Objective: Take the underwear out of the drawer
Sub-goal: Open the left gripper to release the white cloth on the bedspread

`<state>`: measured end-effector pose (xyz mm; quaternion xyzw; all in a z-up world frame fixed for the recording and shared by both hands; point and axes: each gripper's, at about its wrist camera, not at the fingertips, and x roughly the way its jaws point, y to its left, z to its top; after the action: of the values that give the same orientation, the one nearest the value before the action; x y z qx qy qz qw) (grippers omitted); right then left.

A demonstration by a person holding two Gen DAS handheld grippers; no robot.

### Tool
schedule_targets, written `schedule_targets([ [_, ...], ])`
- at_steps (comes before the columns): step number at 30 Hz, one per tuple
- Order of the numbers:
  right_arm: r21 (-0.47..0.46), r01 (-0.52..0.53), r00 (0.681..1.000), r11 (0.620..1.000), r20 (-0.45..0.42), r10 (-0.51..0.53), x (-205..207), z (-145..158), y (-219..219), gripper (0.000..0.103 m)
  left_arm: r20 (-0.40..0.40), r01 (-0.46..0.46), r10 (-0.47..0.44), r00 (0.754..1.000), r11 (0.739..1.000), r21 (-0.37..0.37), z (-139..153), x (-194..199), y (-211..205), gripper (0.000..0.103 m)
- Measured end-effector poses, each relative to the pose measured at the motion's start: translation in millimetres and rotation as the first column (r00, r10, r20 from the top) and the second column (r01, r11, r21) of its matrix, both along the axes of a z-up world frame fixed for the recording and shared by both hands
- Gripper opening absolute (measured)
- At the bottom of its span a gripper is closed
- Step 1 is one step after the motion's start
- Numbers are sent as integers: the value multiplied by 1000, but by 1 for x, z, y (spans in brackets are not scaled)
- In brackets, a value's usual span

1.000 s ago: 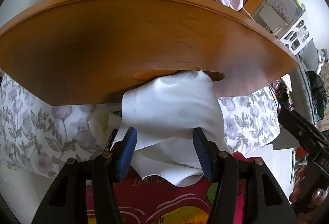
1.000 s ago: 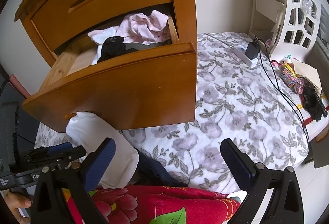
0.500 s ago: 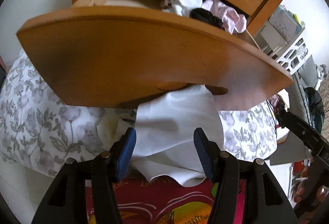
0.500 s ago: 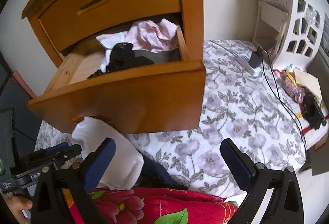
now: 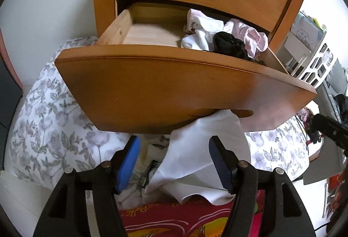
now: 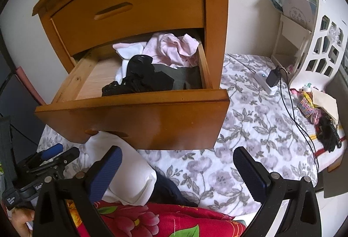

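Note:
The lower wooden drawer (image 5: 174,89) (image 6: 141,115) stands pulled out. Inside it lie black underwear (image 6: 139,80) (image 5: 230,45), a pink garment (image 6: 171,50) (image 5: 250,39) and a white one (image 5: 202,32), all at the right. A white cloth (image 5: 204,145) (image 6: 128,171) hangs from the drawer's handle slot. My left gripper (image 5: 174,163) is open below the drawer front, with the cloth loose in its gap near the right finger. My right gripper (image 6: 178,165) is open wide over the bed and holds nothing.
The upper drawer (image 6: 130,4) is shut. A floral bedsheet (image 6: 250,128) spreads below and to the right, with a power strip and charger (image 6: 269,80) and cable. A white shelf rack (image 6: 315,41) stands far right. A red floral blanket (image 6: 152,221) lies nearest.
Both grippers have risen and drawn back from the drawer front, so the drawer's inside and its clothes now show. The white cloth still hangs from the handle slot. Both grippers stay open.

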<state>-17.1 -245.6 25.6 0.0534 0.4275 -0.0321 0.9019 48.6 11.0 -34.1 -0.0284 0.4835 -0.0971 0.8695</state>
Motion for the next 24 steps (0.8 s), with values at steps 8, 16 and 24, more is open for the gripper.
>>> schedule_targets([
  [8,-33,-19,999,999,32,20,9,21,4,103,36,-20,20,999,1000,19,1,-1,3,78],
  [16,-21,-44,998,999,33,45,23,33,7,103,65,-33,30,997,999,37,-1,-6,2,86],
  [24,8,-89,994,996,56,88,37,48,13,103,109,-18,12,994,999,48,6,-9,-2,93],
])
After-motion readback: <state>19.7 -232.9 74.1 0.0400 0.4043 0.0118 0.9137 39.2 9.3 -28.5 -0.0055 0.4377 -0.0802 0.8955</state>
